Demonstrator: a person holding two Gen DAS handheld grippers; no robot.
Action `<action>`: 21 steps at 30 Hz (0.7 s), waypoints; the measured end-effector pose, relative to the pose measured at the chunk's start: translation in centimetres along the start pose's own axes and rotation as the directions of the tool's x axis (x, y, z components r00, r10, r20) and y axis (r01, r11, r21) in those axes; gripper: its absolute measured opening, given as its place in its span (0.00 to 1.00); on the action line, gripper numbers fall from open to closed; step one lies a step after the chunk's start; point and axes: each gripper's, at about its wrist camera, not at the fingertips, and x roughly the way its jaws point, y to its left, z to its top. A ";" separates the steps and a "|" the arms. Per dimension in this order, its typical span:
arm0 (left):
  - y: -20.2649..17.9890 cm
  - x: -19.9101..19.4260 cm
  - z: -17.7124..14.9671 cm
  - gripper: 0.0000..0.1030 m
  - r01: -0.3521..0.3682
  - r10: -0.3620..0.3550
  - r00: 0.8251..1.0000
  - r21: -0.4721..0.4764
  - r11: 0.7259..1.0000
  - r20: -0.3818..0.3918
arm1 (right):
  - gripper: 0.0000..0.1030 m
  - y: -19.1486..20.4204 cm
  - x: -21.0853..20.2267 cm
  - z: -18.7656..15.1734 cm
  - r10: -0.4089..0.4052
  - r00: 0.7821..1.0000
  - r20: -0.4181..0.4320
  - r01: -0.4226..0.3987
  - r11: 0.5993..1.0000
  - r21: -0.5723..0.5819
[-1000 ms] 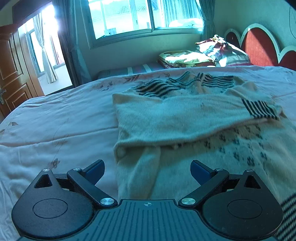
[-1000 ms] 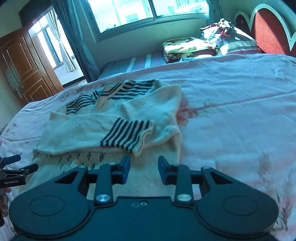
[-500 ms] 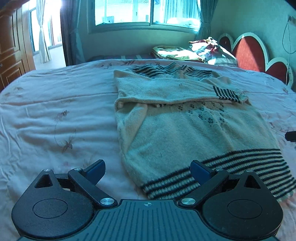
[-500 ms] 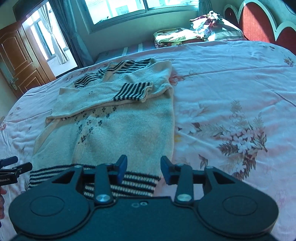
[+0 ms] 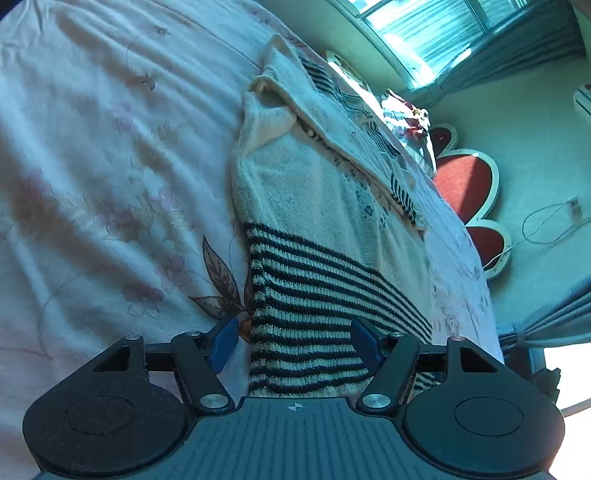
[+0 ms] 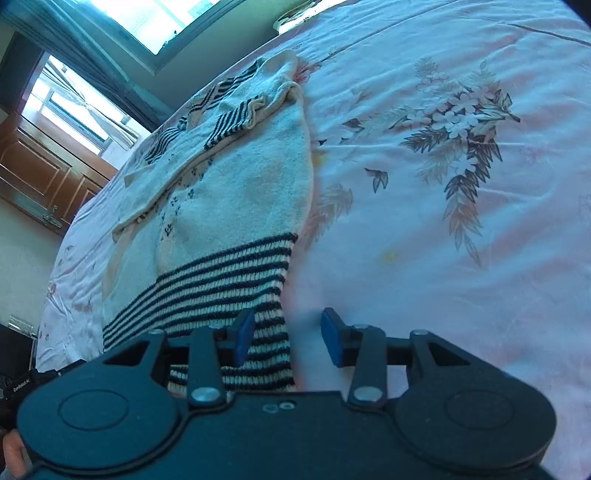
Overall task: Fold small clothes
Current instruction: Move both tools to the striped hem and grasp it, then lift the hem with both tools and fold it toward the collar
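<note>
A cream knitted sweater [image 5: 314, 206] [image 6: 240, 192] lies flat on the bed, sleeves folded across its chest, its black-striped hem [image 5: 325, 295] [image 6: 221, 288] nearest me. My left gripper [image 5: 294, 341] hovers low over the hem's left corner. Its jaws are closing with the striped edge between them, and the pads stand apart from the cloth. My right gripper [image 6: 287, 339] is at the hem's right corner, open, with the hem's edge and some sheet in the gap. The left gripper's tip [image 6: 22, 380] shows at the lower left of the right wrist view.
The pink floral bedsheet [image 6: 443, 184] spreads wide on both sides of the sweater. Pillows [image 5: 406, 118] and a red headboard [image 5: 465, 184] lie at the far end. A window [image 6: 147, 18] and a wooden door [image 6: 44, 177] stand beyond the bed.
Both grippers drew back from the sweater's folded sleeves to its striped hem, sank lower and rolled. The left jaws narrowed; the right jaws widened slightly.
</note>
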 end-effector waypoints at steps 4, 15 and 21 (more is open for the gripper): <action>-0.2 2.0 0.9 0.65 0.071 -0.071 0.997 -0.008 0.997 -0.005 | 0.39 -0.1 1.4 0.9 0.085 0.996 -0.017 -0.084 0.996 0.040; -1.1 0.9 0.6 0.07 0.095 -0.097 0.990 0.025 0.995 0.107 | 0.10 2.0 -1.1 0.6 0.151 0.989 -0.007 -0.151 0.983 -0.101; 1.0 2.0 1.0 0.06 -0.018 0.017 0.996 0.017 1.000 0.082 | 0.10 1.2 1.2 0.5 0.036 0.996 -0.086 -0.049 0.988 -0.149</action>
